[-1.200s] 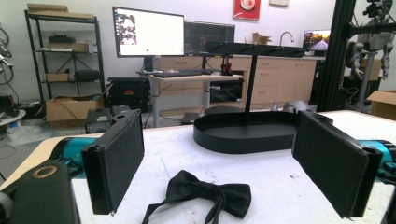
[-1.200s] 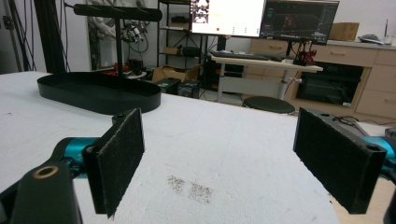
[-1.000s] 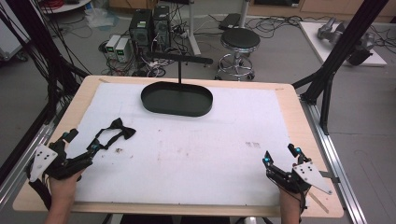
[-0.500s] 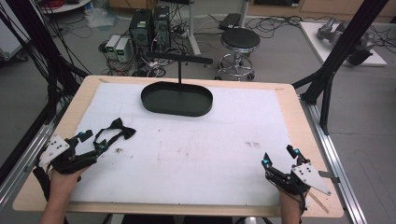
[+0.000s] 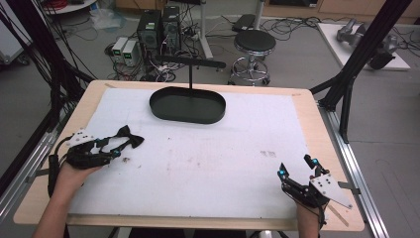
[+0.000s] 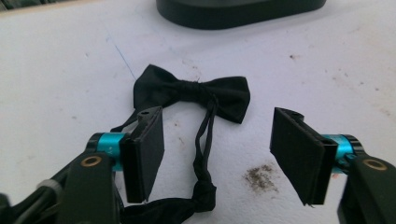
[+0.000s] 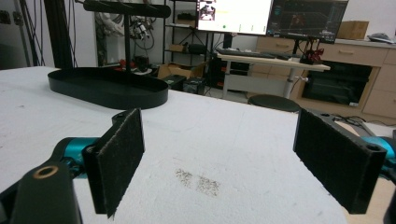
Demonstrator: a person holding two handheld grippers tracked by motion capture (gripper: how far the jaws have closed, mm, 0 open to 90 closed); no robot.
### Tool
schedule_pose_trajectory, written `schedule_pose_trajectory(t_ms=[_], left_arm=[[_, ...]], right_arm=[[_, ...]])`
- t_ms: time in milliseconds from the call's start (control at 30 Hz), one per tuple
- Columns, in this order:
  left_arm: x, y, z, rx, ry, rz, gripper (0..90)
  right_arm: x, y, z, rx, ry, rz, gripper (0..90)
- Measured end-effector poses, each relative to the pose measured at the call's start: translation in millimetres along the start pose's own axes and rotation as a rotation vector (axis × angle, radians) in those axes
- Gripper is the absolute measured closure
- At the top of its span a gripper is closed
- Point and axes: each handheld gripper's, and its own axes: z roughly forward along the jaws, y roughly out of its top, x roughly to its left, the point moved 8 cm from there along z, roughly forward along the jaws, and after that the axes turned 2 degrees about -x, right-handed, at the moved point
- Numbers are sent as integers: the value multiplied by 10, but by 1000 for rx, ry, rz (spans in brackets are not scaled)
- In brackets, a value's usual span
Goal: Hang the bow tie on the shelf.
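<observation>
A black bow tie [image 5: 128, 136] lies flat on the white mat at the table's left, its strap trailing toward me. My left gripper [image 5: 115, 148] is low over the mat right at the tie. In the left gripper view the strap [image 6: 205, 140] runs between the two pads, with the bow [image 6: 191, 91] just beyond them. The left gripper [image 6: 219, 144] is open; its jaws have just been closing, and neither pad touches the strap. My right gripper [image 5: 296, 166] rests near the front right corner, open and wide, with nothing between its pads [image 7: 119, 158].
A black oval tray [image 5: 188, 105] with a T-shaped stand [image 5: 190, 63] sits at the back middle of the mat, and the same tray [image 7: 107, 88] appears in the right gripper view. Small dark stains [image 5: 267, 154] mark the mat. Beyond the table are a stool [image 5: 254, 43] and computers [image 5: 158, 27].
My left gripper has slid to the right up to the bow tie and its jaws have narrowed around the strap. The right gripper has stayed where it was.
</observation>
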Motion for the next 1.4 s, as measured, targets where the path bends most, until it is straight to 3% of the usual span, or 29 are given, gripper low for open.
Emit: schedule_pose_trajectory(t_ms=[133,333,433,767,867,967,1000,1067,1100,1133,1267,1300,1400], left_arm=[[1,-52,92,48,-13,20,443],[70,-122,169,90,0,-10,583],[91,-143,187,102,8,-5,643],[57,-194,233,140,17,65,859],[43,-187,234,141,28,86,879],[34,-158,226,119,39,89,882],[22,-92,206,66,50,87,882],[5,-8,166,7,58,102,882],[5,-8,166,7,58,102,882],[-26,82,123,-54,65,118,883],[-102,241,53,-147,71,145,883],[-170,351,16,-202,75,171,882],[-283,533,-52,-307,67,205,882]], right_arm=[[2,-7,2,5,3,3,156],[6,-7,0,7,2,2,156],[7,-17,5,14,5,5,157],[4,-23,8,17,3,5,157],[4,-25,10,18,5,5,157],[5,-28,12,20,6,3,157],[7,-29,12,21,7,3,157],[10,-30,13,19,8,5,157],[10,-30,13,19,8,5,157],[10,-30,15,18,10,4,157],[17,-41,24,22,11,2,157],[22,-42,27,23,12,4,157],[33,-39,35,23,16,1,157]])
